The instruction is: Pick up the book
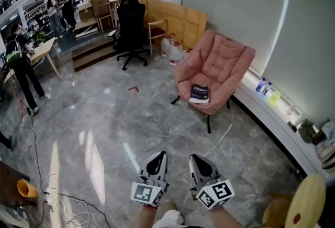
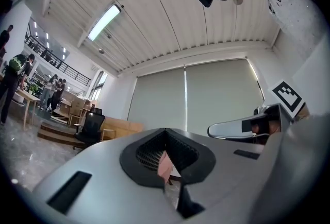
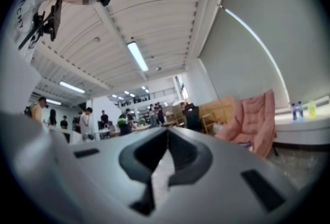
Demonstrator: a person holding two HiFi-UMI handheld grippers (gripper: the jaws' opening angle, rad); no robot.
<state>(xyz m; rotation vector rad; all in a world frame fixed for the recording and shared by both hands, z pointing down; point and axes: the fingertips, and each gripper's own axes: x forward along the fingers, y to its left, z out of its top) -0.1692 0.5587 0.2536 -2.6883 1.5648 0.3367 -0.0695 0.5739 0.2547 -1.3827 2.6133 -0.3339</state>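
Note:
A dark blue book (image 1: 199, 93) lies flat on the seat of a pink armchair (image 1: 222, 62), across the grey stone floor from me. My left gripper (image 1: 161, 154) and right gripper (image 1: 194, 158) are held side by side low in the head view, well short of the chair, both shut and empty. In the left gripper view the jaws (image 2: 165, 130) meet at the tip, and a sliver of the pink chair (image 2: 165, 165) shows through the gap behind them. In the right gripper view the shut gripper (image 3: 167, 130) points left of the armchair (image 3: 253, 124).
A black office chair (image 1: 131, 25), wooden panels (image 1: 175, 17) and white jugs (image 1: 172, 53) stand behind the armchair. A windowsill (image 1: 261, 109) with bottles (image 1: 264, 87) runs along the right. Cables (image 1: 60, 198) lie at the lower left. A person (image 1: 22, 67) stands at the left. A round wooden stool (image 1: 302, 203) is near my right.

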